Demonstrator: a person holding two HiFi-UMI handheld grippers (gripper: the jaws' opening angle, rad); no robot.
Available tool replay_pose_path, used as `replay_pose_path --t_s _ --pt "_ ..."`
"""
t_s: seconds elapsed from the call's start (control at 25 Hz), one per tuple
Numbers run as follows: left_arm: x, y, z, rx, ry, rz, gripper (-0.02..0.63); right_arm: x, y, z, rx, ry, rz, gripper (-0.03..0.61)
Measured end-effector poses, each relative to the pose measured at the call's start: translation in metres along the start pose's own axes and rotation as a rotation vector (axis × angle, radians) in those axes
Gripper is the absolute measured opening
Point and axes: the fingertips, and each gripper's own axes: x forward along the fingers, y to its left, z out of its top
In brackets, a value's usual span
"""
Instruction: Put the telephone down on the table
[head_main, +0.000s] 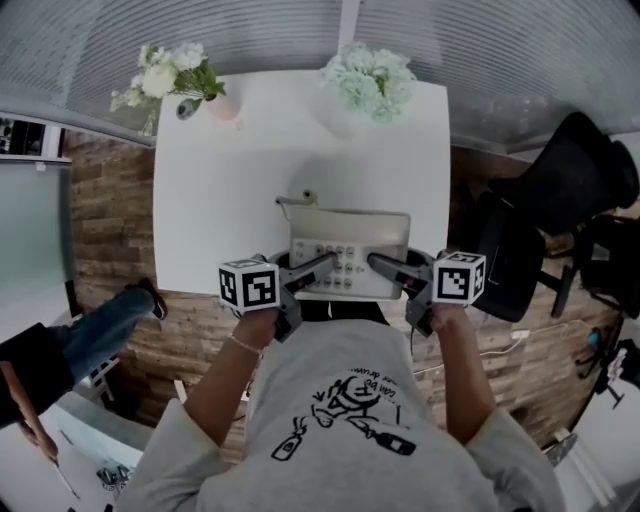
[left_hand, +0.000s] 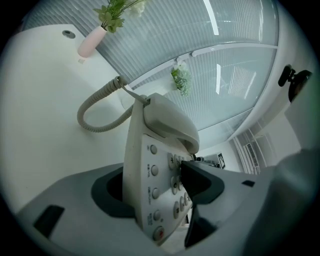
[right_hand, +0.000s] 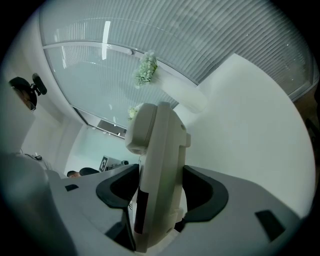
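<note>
Currently the telephone (head_main: 348, 252) is carried between both tools over the near edge of the white table (head_main: 240, 190), directly in front of the person. The left gripper (head_main: 318, 266) takes its left side and the right gripper (head_main: 386, 264) its right side. This two-sided hold sets the body level, so the handset (left_hand: 169, 119) rests seated in its cradle along the far side.

Left gripper: closed on the telephone. One dark pad bears on the keypad (left_hand: 165, 186); the other sits against the underside. Right gripper: likewise closed on the telephone, with the body clamped edge-on between its two pads. Each tool grips across the thickness of the body, the likely reason being that the sides offer no better purchase.

The coiled cord (left_hand: 95, 107) loops out from the handset end over the table, apart from both tools, so it should not snag at set-down. Vases of flowers (head_main: 168, 78) stand at the far corners, well apart from the telephone, leaving bare surface for placement.

No view shows whether the base already touches the tabletop. As a judgement, the step in hand is the final lowering. The base should be seated flat and fully on the surface, then both tools released together. Releasing one side first could tip the unit and unseat the handset.
</note>
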Motion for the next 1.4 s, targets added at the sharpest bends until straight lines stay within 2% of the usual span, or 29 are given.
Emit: replay_pose_path --t_s 0.24,0.92,1.4 --pt "0.008 0.022 -0.001 0.009 0.018 0.03 0.282 0.01 -0.021 -0.005 0.03 0.015 -0.026 0.285" --pt "0.018 0.071 -0.016 0.054 0.053 0.145 0.311 0.034 -0.062 -0.027 0.074 0.066 -0.032 0.285" --pt "0.024 0.098 -0.025 0.048 0.017 0.22 0.326 0.047 -0.087 -0.037 0.11 0.104 -0.044 0.285"
